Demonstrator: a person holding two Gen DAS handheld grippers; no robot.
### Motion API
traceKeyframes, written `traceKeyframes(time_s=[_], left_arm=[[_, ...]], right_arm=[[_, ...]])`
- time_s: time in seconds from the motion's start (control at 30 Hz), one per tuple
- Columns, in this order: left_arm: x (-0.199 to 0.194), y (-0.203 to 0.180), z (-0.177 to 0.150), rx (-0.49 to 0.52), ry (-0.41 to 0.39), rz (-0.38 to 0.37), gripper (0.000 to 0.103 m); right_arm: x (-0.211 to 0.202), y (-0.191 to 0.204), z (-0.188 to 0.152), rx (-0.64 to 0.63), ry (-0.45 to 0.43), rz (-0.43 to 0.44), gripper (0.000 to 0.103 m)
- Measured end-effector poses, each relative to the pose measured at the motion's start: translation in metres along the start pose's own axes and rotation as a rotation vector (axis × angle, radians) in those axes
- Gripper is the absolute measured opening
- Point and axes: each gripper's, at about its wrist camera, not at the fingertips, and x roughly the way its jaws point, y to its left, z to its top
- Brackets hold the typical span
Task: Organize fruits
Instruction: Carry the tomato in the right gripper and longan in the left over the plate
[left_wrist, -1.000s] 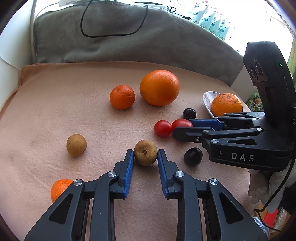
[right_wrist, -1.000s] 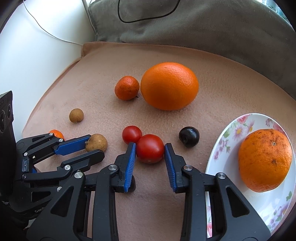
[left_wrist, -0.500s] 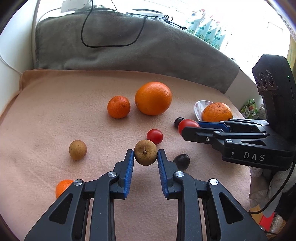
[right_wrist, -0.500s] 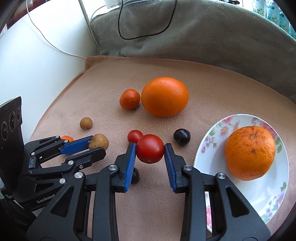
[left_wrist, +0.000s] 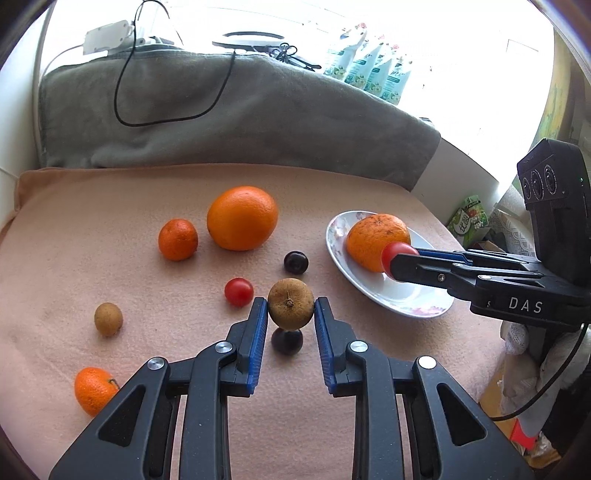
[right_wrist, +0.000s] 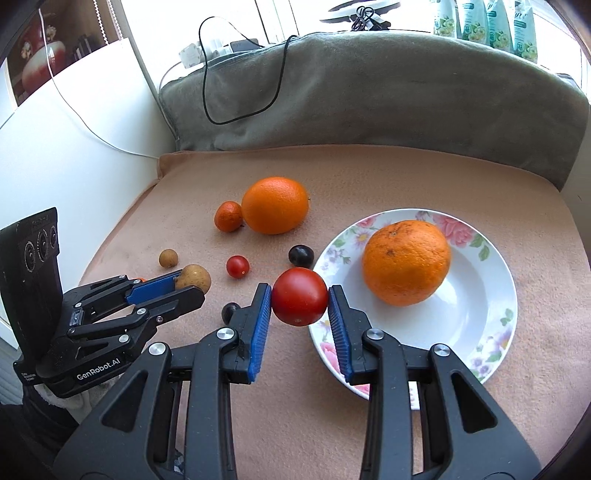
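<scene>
Both fruits are up off the peach blanket now, where a second ago they sat on it: the left gripper is clamped on the brown longan, and the right gripper is clamped on the big red tomato, carried across to hang over the near rim of the flowered plate beside the orange already lying there. That looks like a double delivery under way, tomato first, with plenty left on the blanket. Both are near-round with no real long axis; the longan's stem scar faces back towards the left camera.
</scene>
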Motion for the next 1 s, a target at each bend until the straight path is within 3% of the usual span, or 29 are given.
traceKeyframes(time_s=[0.57,1.0], left_arm=[[0.029,-0.071,0.007,0.090,0.031,-0.120,0.024],[0.049,-0.095,0.007,0.121,0.067,-0.121,0.024]], right_arm=[[-0.033,-0.070,-0.023,0.110,-0.032,-0.121,0.033],[-0.030,-0.096,-0.030,0.142,-0.020,-0.129,0.033]])
